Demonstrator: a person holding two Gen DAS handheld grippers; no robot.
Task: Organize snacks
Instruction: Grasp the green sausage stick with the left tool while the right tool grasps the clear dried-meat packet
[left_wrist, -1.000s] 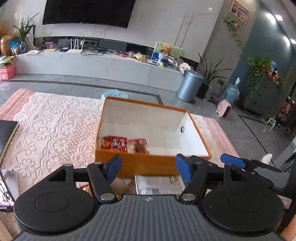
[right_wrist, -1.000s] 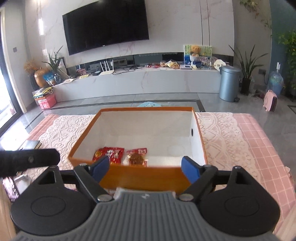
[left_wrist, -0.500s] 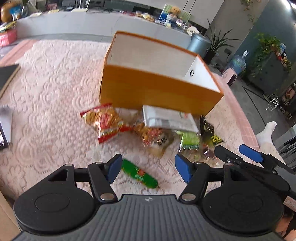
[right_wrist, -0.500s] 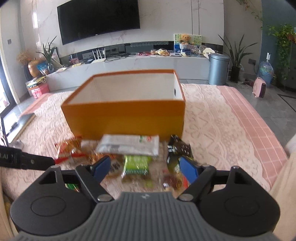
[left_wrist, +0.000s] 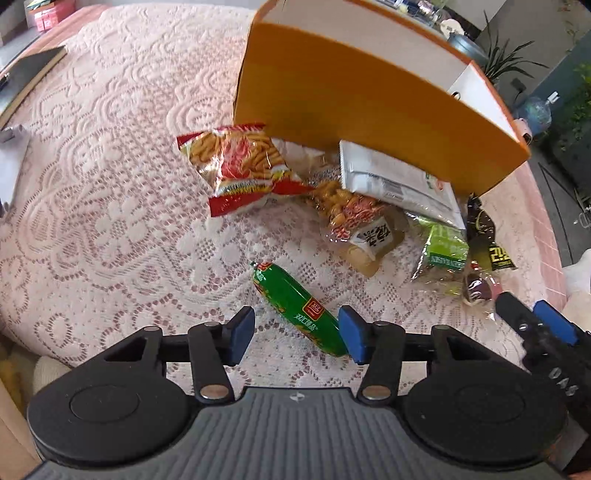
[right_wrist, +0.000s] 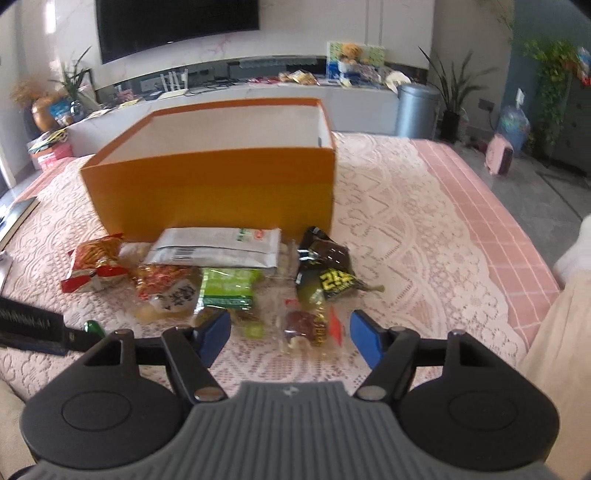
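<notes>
On the pink lace-covered worktop (left_wrist: 110, 206) most snacks lie outside, near the orange box (right_wrist: 221, 184), so I judge sorting barely begun: my left hand-held gripper (left_wrist: 296, 334), closing, straddles the green sausage (left_wrist: 299, 308) ungripped, my right hand-held gripper (right_wrist: 290, 332), narrowing, stands open over a clear-wrapped snack (right_wrist: 306, 326).
</notes>
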